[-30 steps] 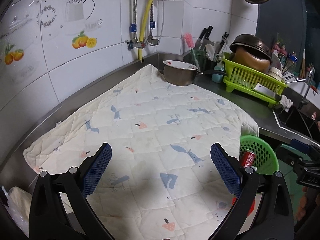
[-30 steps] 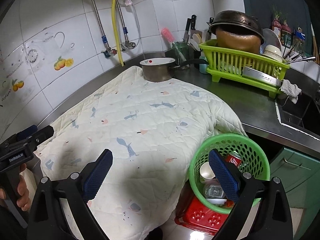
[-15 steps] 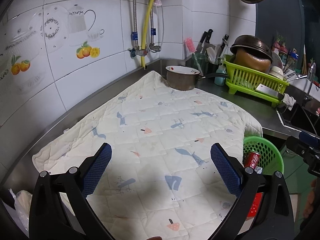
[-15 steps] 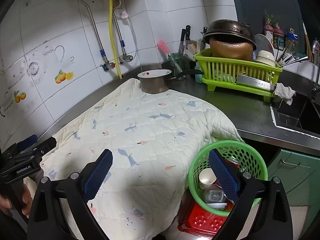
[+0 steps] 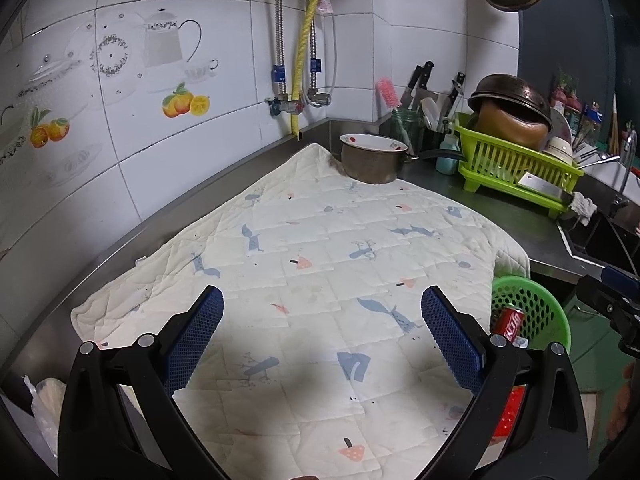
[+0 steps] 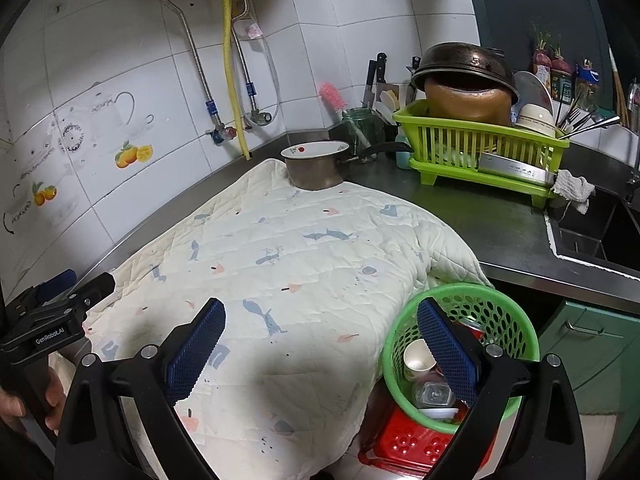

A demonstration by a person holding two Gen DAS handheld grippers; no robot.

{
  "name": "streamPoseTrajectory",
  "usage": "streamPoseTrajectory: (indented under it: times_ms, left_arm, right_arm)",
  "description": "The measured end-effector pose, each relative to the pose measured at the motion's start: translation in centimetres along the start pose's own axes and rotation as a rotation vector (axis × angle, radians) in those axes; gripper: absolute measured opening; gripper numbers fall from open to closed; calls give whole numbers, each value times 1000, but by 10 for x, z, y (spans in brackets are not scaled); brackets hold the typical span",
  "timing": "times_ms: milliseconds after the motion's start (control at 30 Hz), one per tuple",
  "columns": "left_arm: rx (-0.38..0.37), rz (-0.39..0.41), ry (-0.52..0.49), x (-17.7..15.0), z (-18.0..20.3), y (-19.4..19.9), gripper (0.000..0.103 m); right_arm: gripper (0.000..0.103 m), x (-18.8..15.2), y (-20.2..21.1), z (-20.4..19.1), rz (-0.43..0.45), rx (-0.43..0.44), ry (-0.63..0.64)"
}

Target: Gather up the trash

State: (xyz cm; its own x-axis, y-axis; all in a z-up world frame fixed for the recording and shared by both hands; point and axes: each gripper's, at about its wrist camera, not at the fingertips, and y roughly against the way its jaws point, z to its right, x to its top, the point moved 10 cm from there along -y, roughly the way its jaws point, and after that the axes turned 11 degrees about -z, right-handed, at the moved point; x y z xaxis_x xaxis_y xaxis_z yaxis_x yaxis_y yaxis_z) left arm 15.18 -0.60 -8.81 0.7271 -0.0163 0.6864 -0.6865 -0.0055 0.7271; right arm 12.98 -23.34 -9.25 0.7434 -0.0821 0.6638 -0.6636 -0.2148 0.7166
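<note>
A green perforated basket stands below the counter's front right edge; it also shows in the left wrist view. In it lie a red soda can, a paper cup and a clear crumpled bottle. My left gripper is open and empty above the quilted cloth. My right gripper is open and empty above the cloth's front edge, its right finger over the basket. No loose trash shows on the cloth.
A metal pot sits on the cloth's far corner. A green dish rack with pans stands at the back right, next to a sink. A red stool is under the basket. A plastic bag lies at the left.
Both grippers have risen and pulled back from the counter, so the wall and basket show lower and smaller. Both stay open and empty.
</note>
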Motion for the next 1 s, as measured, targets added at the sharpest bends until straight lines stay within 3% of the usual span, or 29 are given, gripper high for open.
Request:
streamPoseTrajectory:
  times_ms: [1000]
  left_arm:
    - [23,1,12,-3,-5,4,98]
  right_arm:
    - [93,3,-1,-3,11,-2,0]
